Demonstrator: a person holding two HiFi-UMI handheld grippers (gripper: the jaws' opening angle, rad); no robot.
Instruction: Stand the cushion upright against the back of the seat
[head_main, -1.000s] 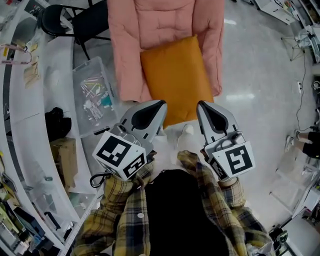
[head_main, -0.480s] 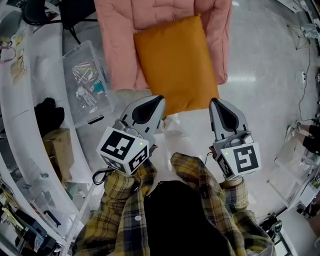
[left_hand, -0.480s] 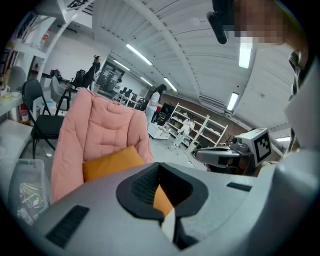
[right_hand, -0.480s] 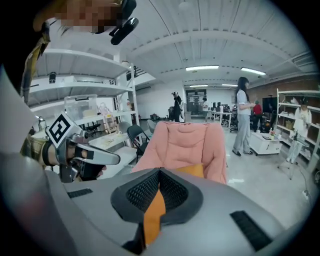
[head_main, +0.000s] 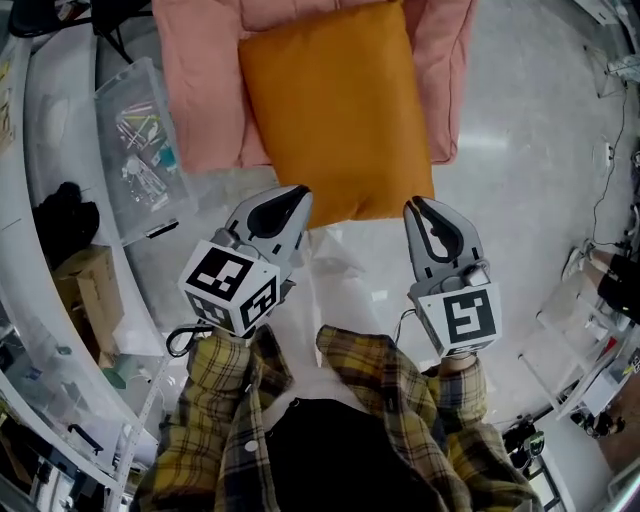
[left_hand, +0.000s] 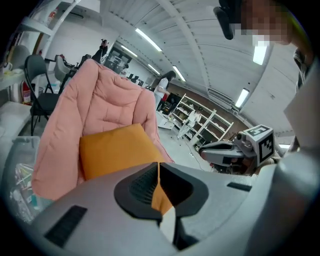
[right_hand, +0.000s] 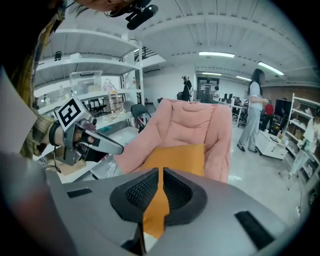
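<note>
An orange cushion (head_main: 335, 110) lies flat on the seat of a pink padded chair (head_main: 195, 100), its near edge hanging past the seat front. My left gripper (head_main: 290, 196) is shut and empty, just short of the cushion's near left corner. At the near right corner my right gripper (head_main: 420, 208) is also shut with nothing in it. In the left gripper view the cushion (left_hand: 112, 150) rests below the chair's back (left_hand: 105, 100), beyond my shut jaws. The right gripper view shows the cushion (right_hand: 182, 155) against the pink chair (right_hand: 192, 122).
A clear plastic bin (head_main: 140, 140) of small items sits on the floor left of the chair. A white curved desk (head_main: 40, 210) and a cardboard box (head_main: 85, 290) stand further left. People (right_hand: 252, 110) and shelves (left_hand: 200, 120) stand in the background.
Both grippers have come down toward the cushion's near edge. The cushion and chair now look larger and higher in the head view. Both stay shut.
</note>
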